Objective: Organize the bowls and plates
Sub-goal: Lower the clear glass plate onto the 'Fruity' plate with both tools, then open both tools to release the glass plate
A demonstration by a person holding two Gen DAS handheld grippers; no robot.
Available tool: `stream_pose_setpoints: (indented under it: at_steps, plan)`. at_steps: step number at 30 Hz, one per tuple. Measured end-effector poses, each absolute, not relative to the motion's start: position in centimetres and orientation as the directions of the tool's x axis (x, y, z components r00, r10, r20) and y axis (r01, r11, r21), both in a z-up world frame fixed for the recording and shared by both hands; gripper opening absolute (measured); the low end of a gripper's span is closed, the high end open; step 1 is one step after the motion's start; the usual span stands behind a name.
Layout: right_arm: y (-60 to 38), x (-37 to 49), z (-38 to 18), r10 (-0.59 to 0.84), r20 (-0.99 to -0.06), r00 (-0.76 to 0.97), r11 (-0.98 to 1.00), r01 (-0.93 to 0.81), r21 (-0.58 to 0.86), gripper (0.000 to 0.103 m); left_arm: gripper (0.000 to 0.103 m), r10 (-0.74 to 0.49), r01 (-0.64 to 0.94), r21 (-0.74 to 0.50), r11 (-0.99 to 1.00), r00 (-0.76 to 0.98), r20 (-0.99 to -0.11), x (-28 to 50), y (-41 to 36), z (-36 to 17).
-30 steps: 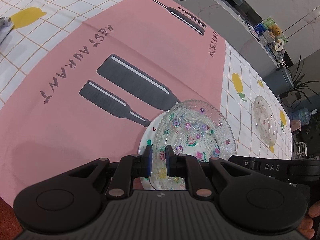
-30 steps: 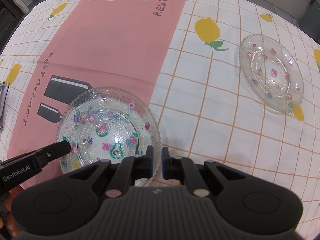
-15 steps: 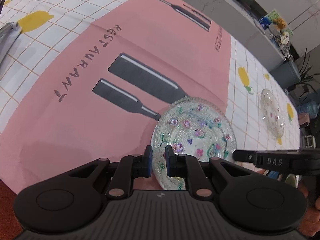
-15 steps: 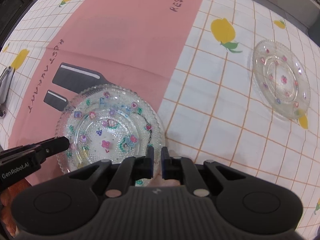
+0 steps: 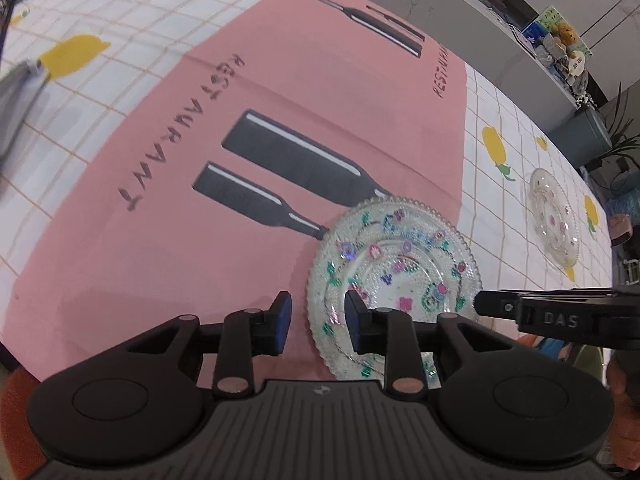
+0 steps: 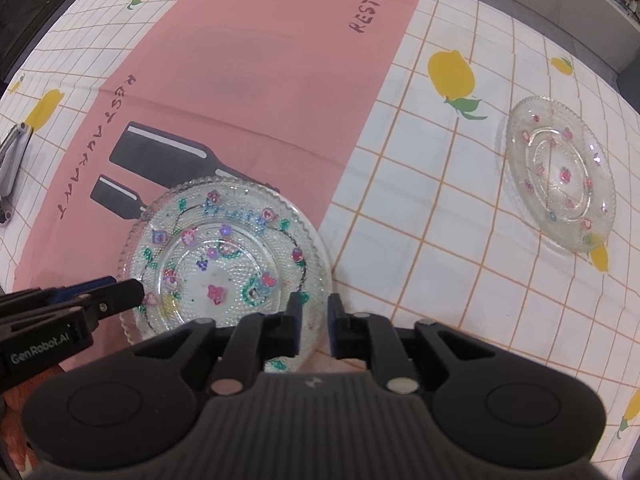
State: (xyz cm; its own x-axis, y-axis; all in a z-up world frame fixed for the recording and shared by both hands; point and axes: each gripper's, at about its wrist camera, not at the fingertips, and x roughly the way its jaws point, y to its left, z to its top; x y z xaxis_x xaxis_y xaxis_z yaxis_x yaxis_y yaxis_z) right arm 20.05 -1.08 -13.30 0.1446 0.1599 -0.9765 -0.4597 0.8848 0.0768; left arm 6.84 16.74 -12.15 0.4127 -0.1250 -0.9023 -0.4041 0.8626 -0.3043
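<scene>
A stack of clear glass plates with coloured flower prints lies on the pink part of the tablecloth; it also shows in the right wrist view. My left gripper is open, its jaws on either side of the stack's near left rim. My right gripper is slightly open at the stack's near right rim; its jaws no longer pinch the rim. A second clear plate with pink flowers lies alone on the checked cloth to the right, also in the left wrist view.
A grey metal tool lies at the table's left edge. The cloth has lemon prints and black bottle prints. A grey counter with clutter and a plant stand beyond the table.
Both grippers, shut on the stack's rim before, have opened; the left one widely. The stack now rests on the cloth, and both cameras have pulled back slightly.
</scene>
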Motion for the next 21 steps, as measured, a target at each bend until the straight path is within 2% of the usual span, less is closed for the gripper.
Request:
stream_pose_setpoints:
  at_steps: [3,9,15,21]
  plan:
    - [-1.7,20.0,-12.7,0.181,-0.97,0.162,0.888,-0.452,0.09,0.022,0.035,-0.095,-0.401,-0.29,0.869,0.44,-0.893,6.8,16.9,-11.3]
    - [-3.3,20.3,-11.0,0.226,-0.952,0.207,0.899,-0.421,0.122,0.029,0.037,-0.112,-0.345,-0.321,0.882,0.507,-0.854,7.8,16.1,-9.0]
    - [-6.4,20.9,-9.3,0.283,-0.924,0.257,0.918,-0.351,0.183,0.032,0.038,-0.177,-0.212,-0.339,0.917,0.544,-0.82,9.7,13.5,-7.0]
    - [-10.4,21.8,-8.3,0.301,-0.911,0.281,0.937,-0.265,0.228,0.04,0.038,-0.245,-0.09,-0.346,0.934,0.545,-0.802,11.9,10.3,-5.7]
